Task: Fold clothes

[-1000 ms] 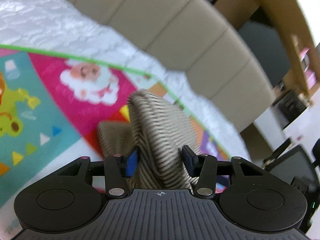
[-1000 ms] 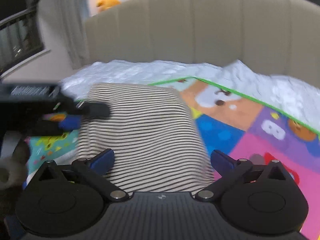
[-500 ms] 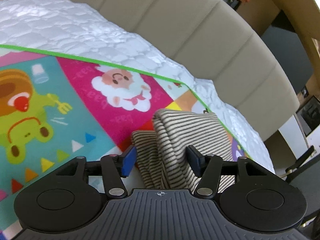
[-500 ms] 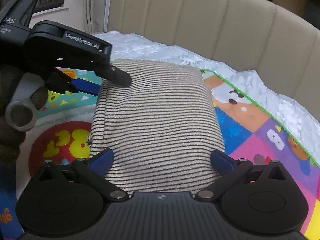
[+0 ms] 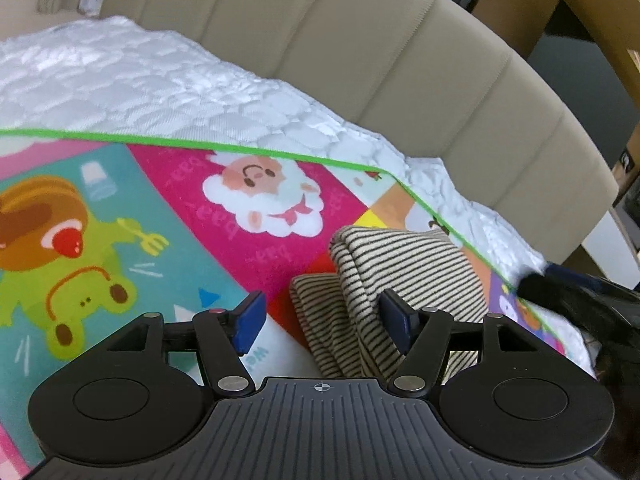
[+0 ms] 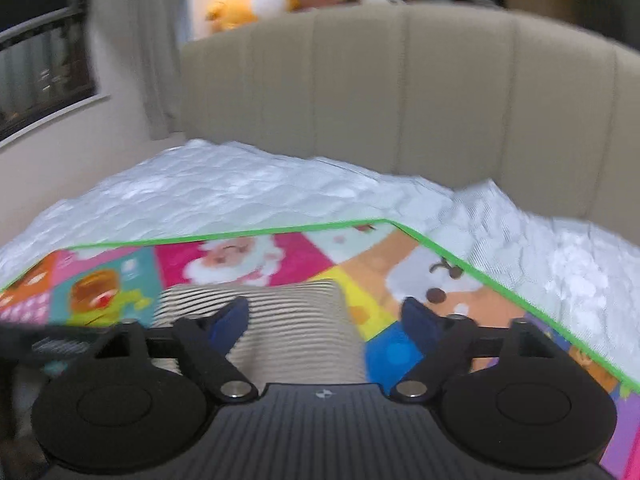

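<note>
Left wrist view shows the folded cream knit garment with thin dark stripes point(image 5: 404, 280) lying on the brightly printed children's play mat with a green border point(image 5: 160, 208), near the mat's far right corner. The garment sits as a compact stack of several layers, its rounded fold edges facing left and its long axis running away from the camera toward the corner. It lies directly ahead of the left gripper point(image 5: 324, 320) and slightly to the right of its centre line. The fingers stand wide apart and hold nothing; the right-hand blue pad point(image 5: 396, 320) overlaps the stack in view, while the left-hand pad sits over bare mat. Whether that pad touches the cloth cannot be told.

Right wrist view is motion-blurred. The same garment point(image 6: 280, 320) appears low and left of centre before the right gripper point(image 6: 324, 320), whose fingers are also spread wide and empty, the left pad over the cloth and the right pad over the mat.

Judgement: the left gripper is the nearer, and any further fold or pick would run across the stack's left fold edges.

The mat rests on a white quilted mattress cover point(image 5: 160, 88), backed by a beige padded headboard point(image 5: 360, 60).
</note>
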`<move>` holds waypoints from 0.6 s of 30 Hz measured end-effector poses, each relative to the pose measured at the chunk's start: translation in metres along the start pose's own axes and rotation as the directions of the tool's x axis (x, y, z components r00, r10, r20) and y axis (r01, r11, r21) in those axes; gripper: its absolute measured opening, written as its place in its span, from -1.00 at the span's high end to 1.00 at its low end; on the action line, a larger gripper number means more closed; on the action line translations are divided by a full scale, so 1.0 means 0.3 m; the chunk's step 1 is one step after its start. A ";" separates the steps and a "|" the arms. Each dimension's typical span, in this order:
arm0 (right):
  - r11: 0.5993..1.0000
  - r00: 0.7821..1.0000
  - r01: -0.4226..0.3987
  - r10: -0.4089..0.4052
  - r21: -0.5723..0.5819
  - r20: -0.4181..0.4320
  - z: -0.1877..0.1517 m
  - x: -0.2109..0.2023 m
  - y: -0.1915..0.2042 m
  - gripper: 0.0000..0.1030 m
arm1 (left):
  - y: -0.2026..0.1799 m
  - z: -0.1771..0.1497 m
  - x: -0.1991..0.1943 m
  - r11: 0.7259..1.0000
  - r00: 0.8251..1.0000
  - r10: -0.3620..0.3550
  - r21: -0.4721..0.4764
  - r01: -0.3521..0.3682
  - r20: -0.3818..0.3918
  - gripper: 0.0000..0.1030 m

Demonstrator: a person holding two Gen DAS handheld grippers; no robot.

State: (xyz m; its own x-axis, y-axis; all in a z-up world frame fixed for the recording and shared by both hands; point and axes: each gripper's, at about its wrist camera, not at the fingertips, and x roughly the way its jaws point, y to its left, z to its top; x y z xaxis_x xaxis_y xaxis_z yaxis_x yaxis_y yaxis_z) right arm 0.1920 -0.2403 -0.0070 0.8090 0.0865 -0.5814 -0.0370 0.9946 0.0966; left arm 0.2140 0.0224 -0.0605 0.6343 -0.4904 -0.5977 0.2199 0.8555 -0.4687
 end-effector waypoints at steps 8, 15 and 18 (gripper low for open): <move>0.991 1.000 0.005 -0.004 0.131 -0.009 -0.139 0.070 -0.115 -0.61 | -0.073 0.005 -0.055 0.964 0.963 -0.265 0.030 0.264 0.046 -0.26; 0.998 0.999 0.027 -0.029 0.052 0.039 -0.059 0.024 -0.077 -0.61 | -0.097 0.015 -0.056 0.939 0.933 -0.344 0.038 0.342 0.102 -0.37; 0.998 0.997 0.009 -0.004 -0.068 0.076 -0.025 -0.046 0.022 -0.61 | -0.040 0.038 -0.075 0.976 0.967 -0.214 -0.013 0.218 0.139 -0.59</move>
State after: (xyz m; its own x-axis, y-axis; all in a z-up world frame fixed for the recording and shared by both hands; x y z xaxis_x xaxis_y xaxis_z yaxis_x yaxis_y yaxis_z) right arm 0.1761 -0.2345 -0.0043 0.8512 0.0778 -0.5191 -0.0694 0.9970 0.0357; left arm 0.2055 0.0250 -0.0339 0.6694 -0.6340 -0.3873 0.3430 0.7262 -0.5958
